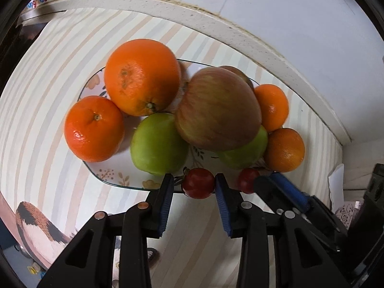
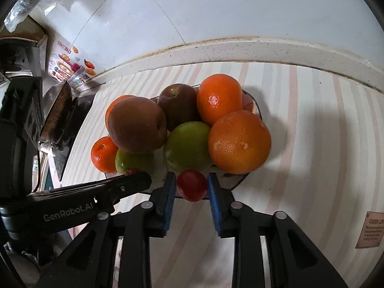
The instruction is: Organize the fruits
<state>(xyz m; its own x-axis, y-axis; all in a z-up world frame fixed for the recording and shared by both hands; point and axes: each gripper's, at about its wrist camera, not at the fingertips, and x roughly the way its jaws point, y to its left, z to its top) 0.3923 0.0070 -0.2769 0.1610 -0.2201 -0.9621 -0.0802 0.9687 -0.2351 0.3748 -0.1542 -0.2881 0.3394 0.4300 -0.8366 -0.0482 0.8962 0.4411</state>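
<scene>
A flowered glass plate (image 1: 112, 180) on the striped cloth holds a heap of fruit: a big orange (image 1: 141, 76), a mandarin (image 1: 93, 128), a red-green apple (image 1: 216, 108) and a green apple (image 1: 157, 144). My left gripper (image 1: 194, 180) points down at the plate's near rim, shut on a small red fruit (image 1: 198, 183) with its stem towards the left pad. Just to its right, my right gripper (image 1: 266, 178) holds a second small red fruit (image 1: 246, 180). In the right wrist view that fruit (image 2: 192, 186) sits snug between the pads of the right gripper (image 2: 191, 177), over the plate's rim (image 2: 240, 182).
A speckled white ledge (image 1: 216, 21) and a tiled wall run behind the plate. Dark kitchen gear (image 2: 60, 117) stands on the left side. A brown plaque (image 2: 369, 230) lies on the cloth at the right. The left gripper's finger (image 2: 129, 184) crosses the right wrist view.
</scene>
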